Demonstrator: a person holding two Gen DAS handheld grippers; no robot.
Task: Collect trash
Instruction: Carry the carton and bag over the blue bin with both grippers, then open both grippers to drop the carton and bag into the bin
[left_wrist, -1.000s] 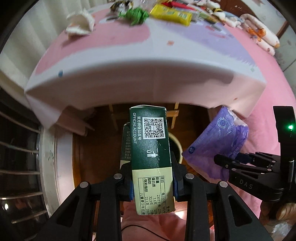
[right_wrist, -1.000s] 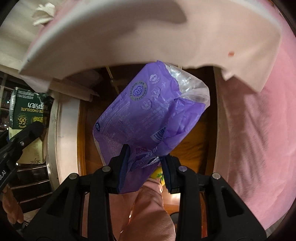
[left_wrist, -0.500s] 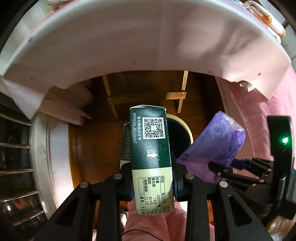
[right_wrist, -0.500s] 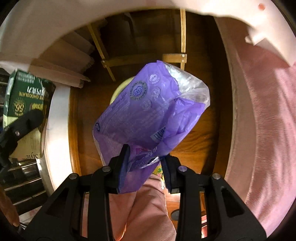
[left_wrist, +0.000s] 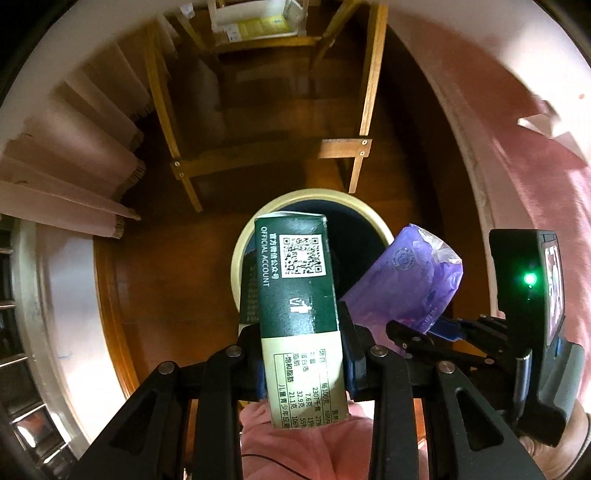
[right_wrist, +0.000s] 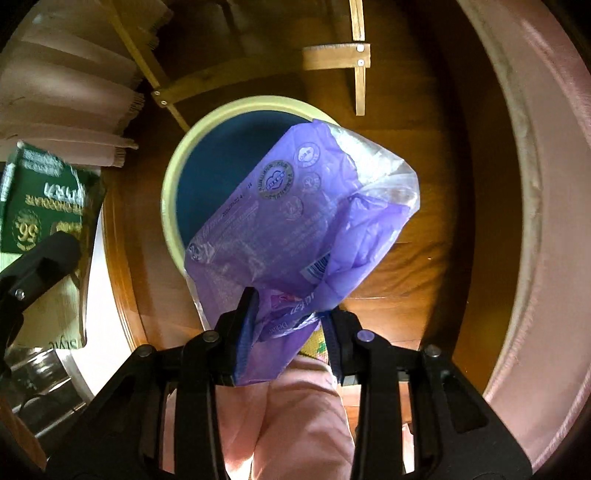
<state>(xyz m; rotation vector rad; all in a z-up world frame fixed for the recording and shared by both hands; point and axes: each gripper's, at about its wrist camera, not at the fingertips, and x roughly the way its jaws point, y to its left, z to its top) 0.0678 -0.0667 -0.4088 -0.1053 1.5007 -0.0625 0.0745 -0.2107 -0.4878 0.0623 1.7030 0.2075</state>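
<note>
1. Far left of the left wrist view: pale folded cardboard sheets (left_wrist: 70, 177) lean against a wall; beside them stands a wooden frame (left_wrist: 266, 155), perhaps a chair or table base, on a dark wooden floor (left_wrist: 155, 280).

2. Centre of that view: the left gripper (left_wrist: 303, 363) has its jaws closed on the lower part of a green and cream carton (left_wrist: 297, 295); the carton stands upright in the grip, showing a square code and a nutrition table; its top overlaps the mouth of a round bin (left_wrist: 243, 254) with a cream rim and dark inside, which lies beyond on the floor.

3. Right of centre: the right gripper (right_wrist: 288, 328) has its jaws pinched on the bottom of a crumpled purple plastic wrapper (right_wrist: 295, 221); the wrapper fans upward and covers the right part of the bin's opening in the right wrist view.

4. Far right: pink fabric (right_wrist: 535, 184) curves down the edge of both views; whether it is bedding or a cloth I cannot tell.

5. Step in hand, as a judgement: both pieces of trash are carried and held close to the bin; whether either is squarely above the opening is uncertain through the fisheye lens.

6. Next move, as a judgement: bring each item over the opening, then open the jaws; the light wrapper may drift or cling to a pad, so it wants a low release; the carton should drop cleanly.
</note>
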